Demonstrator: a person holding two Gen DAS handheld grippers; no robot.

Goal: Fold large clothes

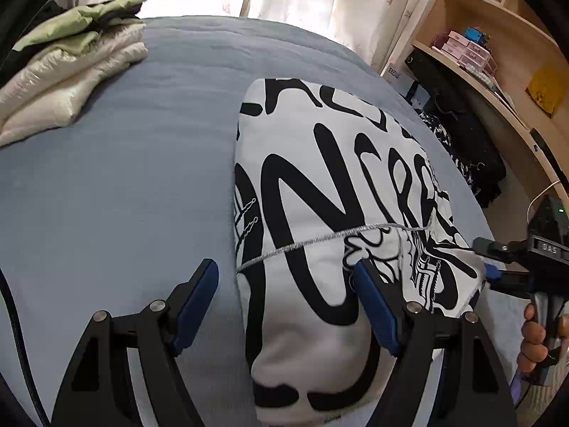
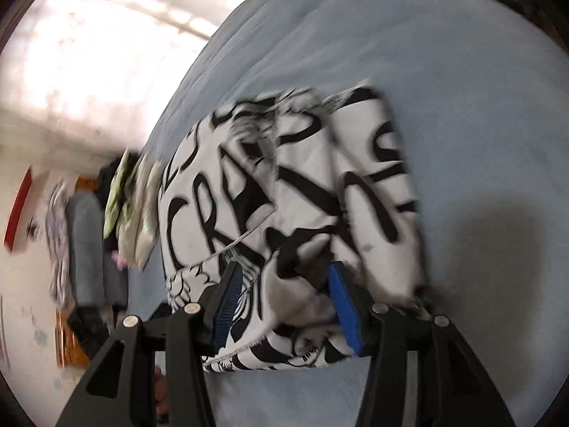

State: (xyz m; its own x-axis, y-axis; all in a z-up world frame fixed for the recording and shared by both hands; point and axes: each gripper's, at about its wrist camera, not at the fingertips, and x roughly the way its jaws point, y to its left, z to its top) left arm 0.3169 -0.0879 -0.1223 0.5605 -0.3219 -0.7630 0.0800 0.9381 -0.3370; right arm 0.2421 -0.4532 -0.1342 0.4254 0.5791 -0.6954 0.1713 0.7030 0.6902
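Note:
A white hooded garment with big black lettering (image 1: pixel 320 195) lies folded on the blue bed (image 1: pixel 124 195), a silver drawstring (image 1: pixel 320 240) across it. My left gripper (image 1: pixel 284 302) stands open low over the garment's near left edge; one pad is over the sheet, the other on the cloth. In the blurred right wrist view the same garment (image 2: pixel 284 195) is bunched between the blue pads of my right gripper (image 2: pixel 286 302), whose jaws stand apart around its near corner. The left wrist view shows that right gripper (image 1: pixel 489 259) at the garment's right corner, held by a hand (image 1: pixel 533 341).
A pile of folded cream and green jackets (image 1: pixel 71 64) sits at the bed's far left, blurred in the right wrist view (image 2: pixel 135 206). A wooden shelf (image 1: pixel 498 35) and dark bags (image 1: pixel 473 149) stand beside the bed's right edge. Curtains hang behind.

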